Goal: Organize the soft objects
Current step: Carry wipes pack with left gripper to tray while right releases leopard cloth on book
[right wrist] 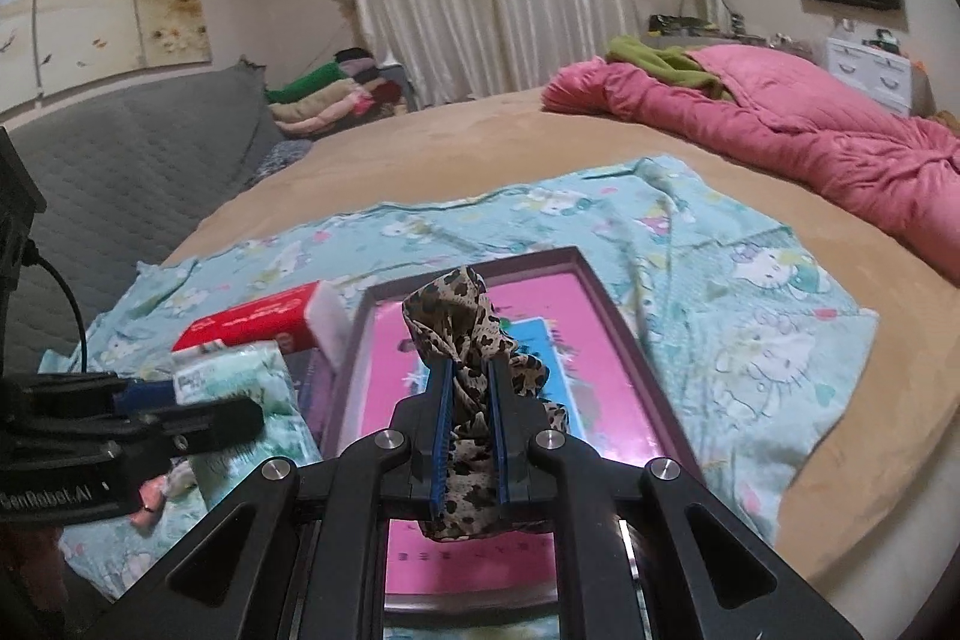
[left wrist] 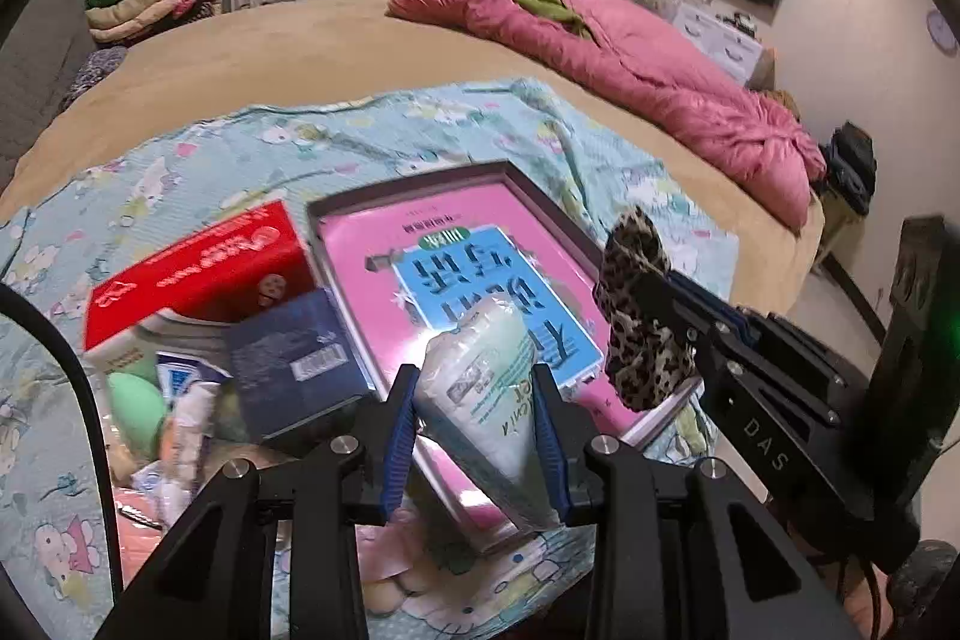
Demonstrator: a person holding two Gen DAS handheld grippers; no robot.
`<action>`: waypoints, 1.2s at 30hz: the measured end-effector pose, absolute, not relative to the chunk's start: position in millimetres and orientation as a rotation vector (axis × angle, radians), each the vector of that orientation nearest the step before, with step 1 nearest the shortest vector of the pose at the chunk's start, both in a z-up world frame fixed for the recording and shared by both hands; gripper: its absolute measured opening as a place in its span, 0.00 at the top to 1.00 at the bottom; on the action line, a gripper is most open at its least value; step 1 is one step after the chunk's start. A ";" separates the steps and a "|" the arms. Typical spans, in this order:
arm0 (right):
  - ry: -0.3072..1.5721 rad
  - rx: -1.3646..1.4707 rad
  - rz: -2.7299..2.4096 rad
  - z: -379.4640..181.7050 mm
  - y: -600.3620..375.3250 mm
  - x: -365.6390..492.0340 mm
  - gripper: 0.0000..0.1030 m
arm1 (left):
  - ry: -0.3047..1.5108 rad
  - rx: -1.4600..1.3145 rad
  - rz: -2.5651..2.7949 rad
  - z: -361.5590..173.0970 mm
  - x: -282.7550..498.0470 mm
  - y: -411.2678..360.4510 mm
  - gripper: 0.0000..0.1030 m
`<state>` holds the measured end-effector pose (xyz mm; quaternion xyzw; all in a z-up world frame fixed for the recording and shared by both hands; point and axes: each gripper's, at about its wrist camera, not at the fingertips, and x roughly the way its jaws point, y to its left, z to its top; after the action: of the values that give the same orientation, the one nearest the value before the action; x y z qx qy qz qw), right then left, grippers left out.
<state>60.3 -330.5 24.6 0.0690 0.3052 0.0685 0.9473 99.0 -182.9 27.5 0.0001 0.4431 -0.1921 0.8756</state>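
My left gripper point(left wrist: 475, 388) is shut on a white and green tissue pack point(left wrist: 486, 382), held over the near edge of a shallow box tray point(left wrist: 420, 178) lined with pink and blue print. The right gripper point(right wrist: 470, 370) is shut on a leopard-print cloth point(right wrist: 459, 316), which bunches above the blue pads and hangs below them, over the same tray point(right wrist: 576, 259). In the left wrist view that cloth point(left wrist: 639, 316) hangs at the tray's right edge from the right gripper's fingers. The tissue pack point(right wrist: 240, 370) shows at the left of the right wrist view.
A red box point(left wrist: 198, 268), a dark blue box point(left wrist: 294, 358) and a pile of small soft items point(left wrist: 156, 412) lie left of the tray on a light blue cartoon-print sheet point(left wrist: 300, 142). A pink quilt point(left wrist: 630, 58) lies at the bed's far right.
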 end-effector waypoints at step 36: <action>0.830 0.145 0.022 -29.4 -357.1 88.9 0.88 | 1.064 0.073 -0.397 -37.0 122.2 -229.1 0.65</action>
<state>88.9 -357.1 -29.4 0.0704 0.4030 0.0108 0.9124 122.2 -229.1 -37.0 0.0347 0.5037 -0.1878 0.8425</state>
